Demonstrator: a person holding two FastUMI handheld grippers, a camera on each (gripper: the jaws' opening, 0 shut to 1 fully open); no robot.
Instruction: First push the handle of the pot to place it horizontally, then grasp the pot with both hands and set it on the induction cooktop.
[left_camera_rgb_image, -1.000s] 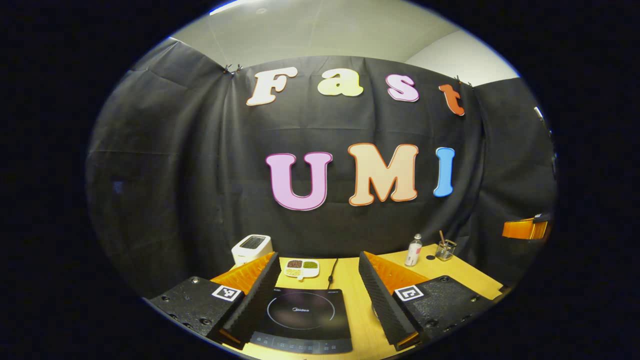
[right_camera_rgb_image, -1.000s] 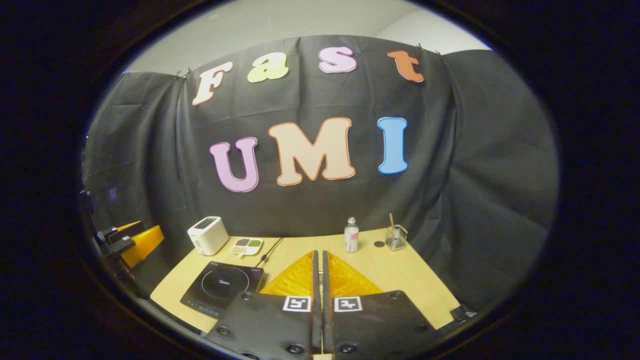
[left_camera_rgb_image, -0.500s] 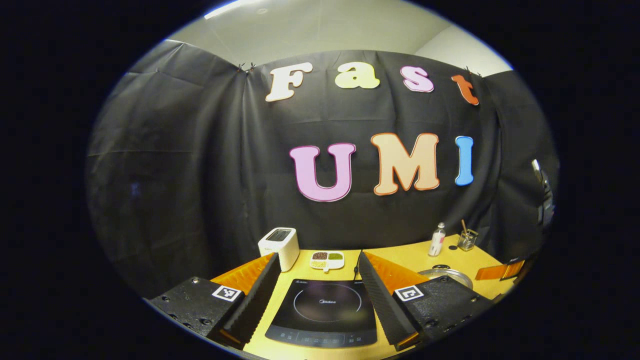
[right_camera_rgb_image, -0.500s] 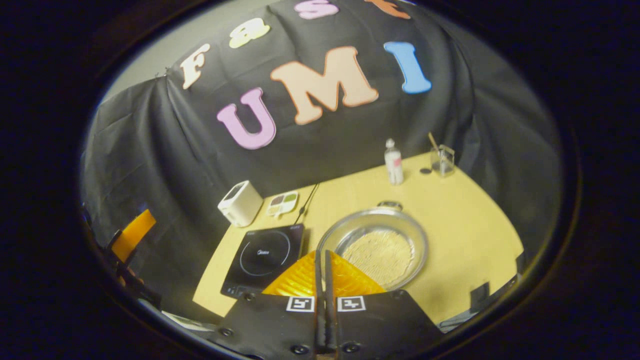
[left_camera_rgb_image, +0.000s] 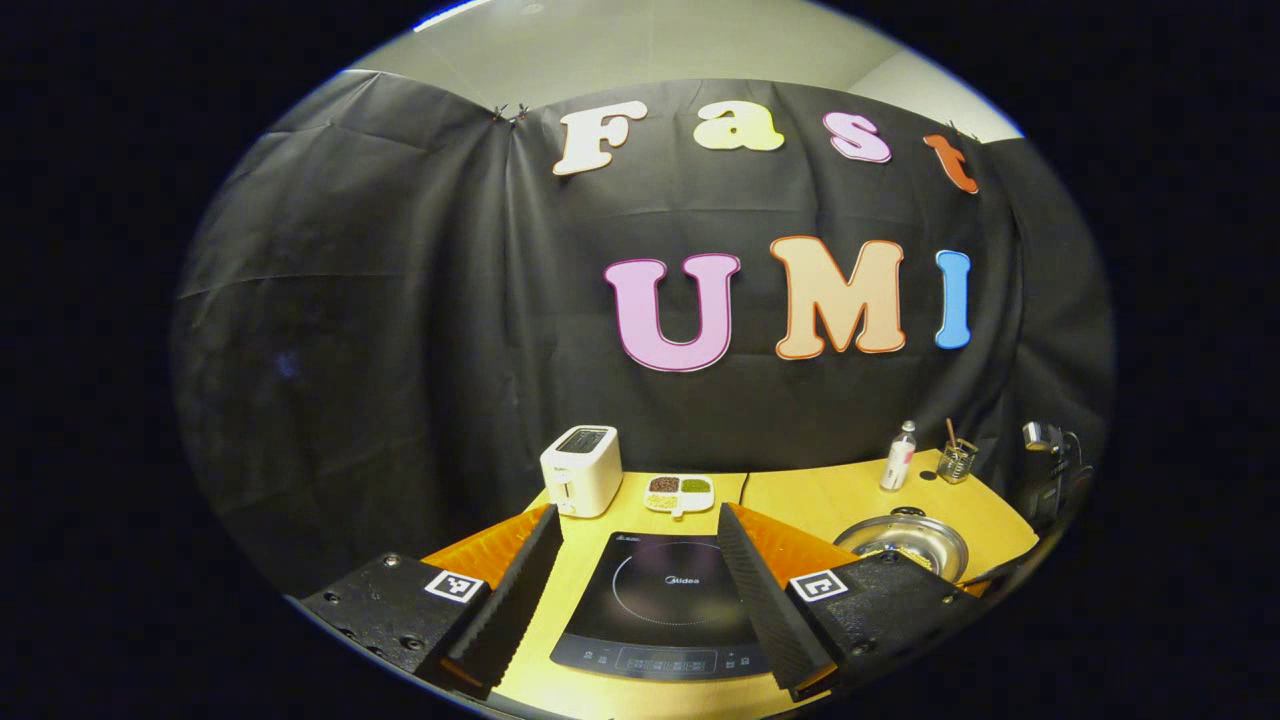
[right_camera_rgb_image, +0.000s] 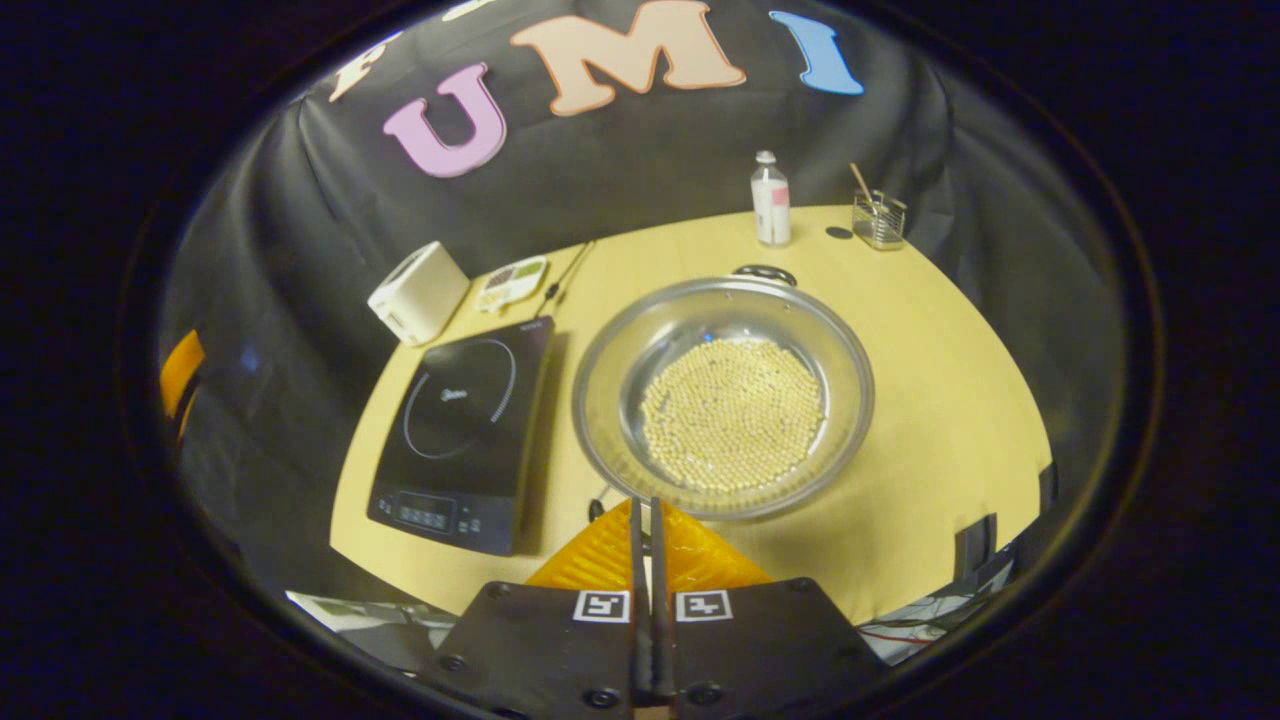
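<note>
Two grippers: the right gripper (right_camera_rgb_image: 645, 510), fingers closed together, is poised at the pot (right_camera_rgb_image: 722, 397)'s near rim; the left gripper (left_camera_rgb_image: 635, 560), fingers spread, faces the induction cooktop (left_camera_rgb_image: 665, 610).

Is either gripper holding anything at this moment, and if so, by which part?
Nothing is held. The left gripper is open above the cooktop; the right gripper is shut on nothing, near the pot.

Shallow steel pot (right_camera_rgb_image: 723, 395) of pale beads sits just beside black cooktop (right_camera_rgb_image: 462, 420).
</note>
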